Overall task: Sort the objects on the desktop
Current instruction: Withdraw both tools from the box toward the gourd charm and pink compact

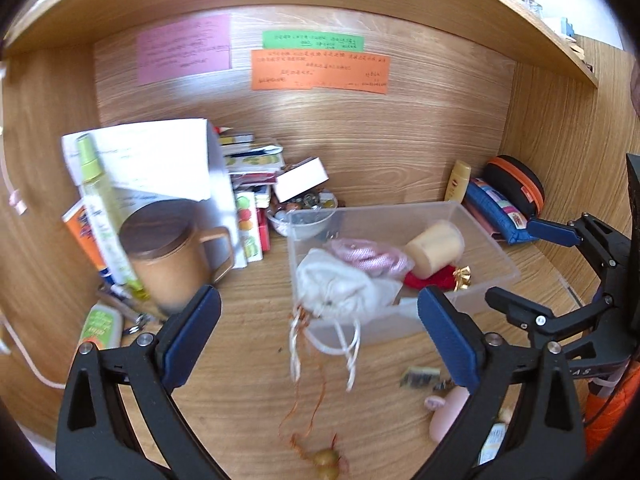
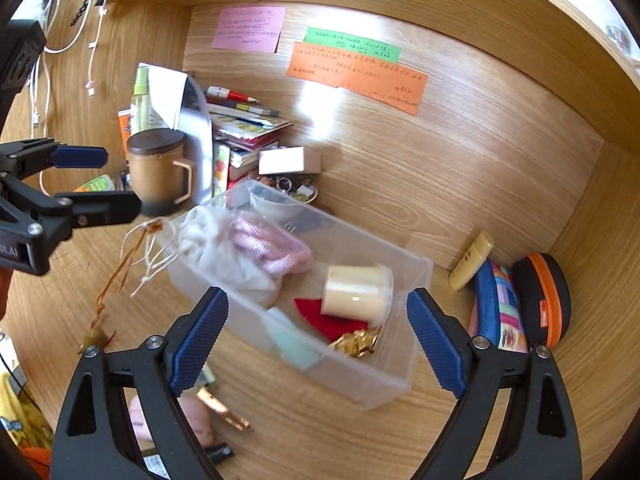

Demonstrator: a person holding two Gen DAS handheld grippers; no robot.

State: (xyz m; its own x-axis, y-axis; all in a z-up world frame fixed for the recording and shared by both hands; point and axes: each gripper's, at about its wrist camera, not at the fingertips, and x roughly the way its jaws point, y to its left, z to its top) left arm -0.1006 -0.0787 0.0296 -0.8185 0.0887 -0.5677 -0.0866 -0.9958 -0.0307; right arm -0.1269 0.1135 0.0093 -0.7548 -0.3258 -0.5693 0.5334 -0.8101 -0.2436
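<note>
A clear plastic bin [image 1: 486, 224] [image 2: 416, 276] stands on the wooden desk. It holds a white drawstring pouch [image 1: 336, 286] [image 2: 224, 252], a pink cloth [image 1: 368, 256] [image 2: 268, 244], a cream jar [image 1: 434, 248] [image 2: 356, 292], red fabric [image 2: 332, 320] and a gold bow [image 2: 358, 342]. The pouch's cords hang over the bin's near wall. My left gripper [image 1: 320, 340] is open and empty, just in front of the bin. My right gripper [image 2: 316, 340] is open and empty, its fingers either side of the bin's near end. A bead charm on orange string [image 1: 326, 458] lies on the desk.
A brown lidded mug [image 1: 172, 256] [image 2: 158, 168], spray bottle [image 1: 100, 200], stacked books and a white box stand at the left back. A yellow tube [image 2: 472, 260], striped pouch [image 2: 500, 308] and black-orange case [image 2: 544, 296] sit at the right. Small items [image 2: 216, 400] lie near the front edge.
</note>
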